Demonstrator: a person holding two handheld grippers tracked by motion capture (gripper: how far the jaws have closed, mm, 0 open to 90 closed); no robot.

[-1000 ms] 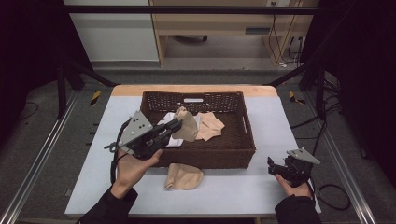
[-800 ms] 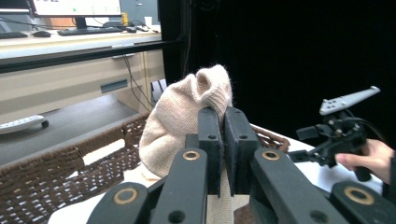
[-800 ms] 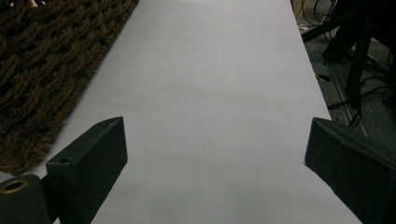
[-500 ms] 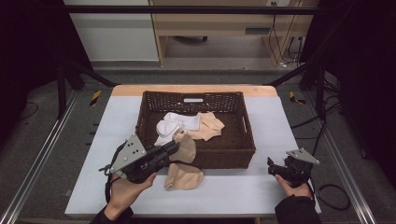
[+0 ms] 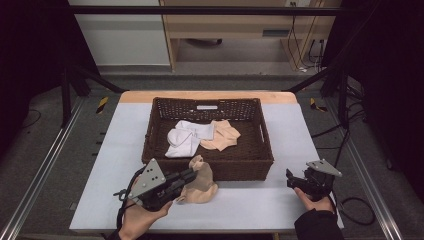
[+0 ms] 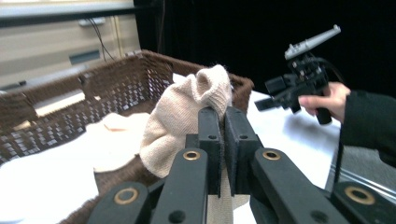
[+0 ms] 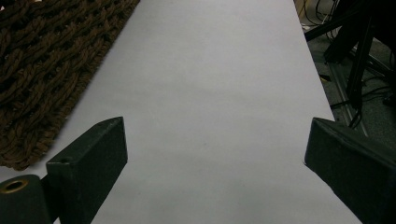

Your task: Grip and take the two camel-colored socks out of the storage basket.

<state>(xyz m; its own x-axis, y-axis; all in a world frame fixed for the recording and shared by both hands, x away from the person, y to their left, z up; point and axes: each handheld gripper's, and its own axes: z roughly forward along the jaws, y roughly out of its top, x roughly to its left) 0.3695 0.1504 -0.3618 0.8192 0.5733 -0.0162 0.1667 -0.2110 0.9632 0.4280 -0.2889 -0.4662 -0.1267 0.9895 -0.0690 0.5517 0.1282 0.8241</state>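
A dark wicker basket (image 5: 260, 155) stands on the table and holds a white sock (image 5: 186, 136) and a beige sock (image 5: 221, 136). My left gripper (image 5: 189, 176) is shut on another beige sock (image 5: 201, 181), just in front of the basket's near wall. In the left gripper view that beige sock (image 6: 187, 112) bulges above the closed jaws, with the basket (image 6: 116, 84) behind it. My right gripper (image 5: 294, 179) rests open low over the table at the front right, nothing between its jaws; its own view shows the basket's corner (image 7: 42, 70) at left.
The table (image 5: 320, 130) has bare white surface on both sides of the basket and in front of it. Its front edge runs just below both hands. Metal rails and cables lie on the floor to the left and right.
My left gripper has pulled the beige sock out of the basket toward the front edge, down onto the table in front of the near wall. The right gripper has stayed put.
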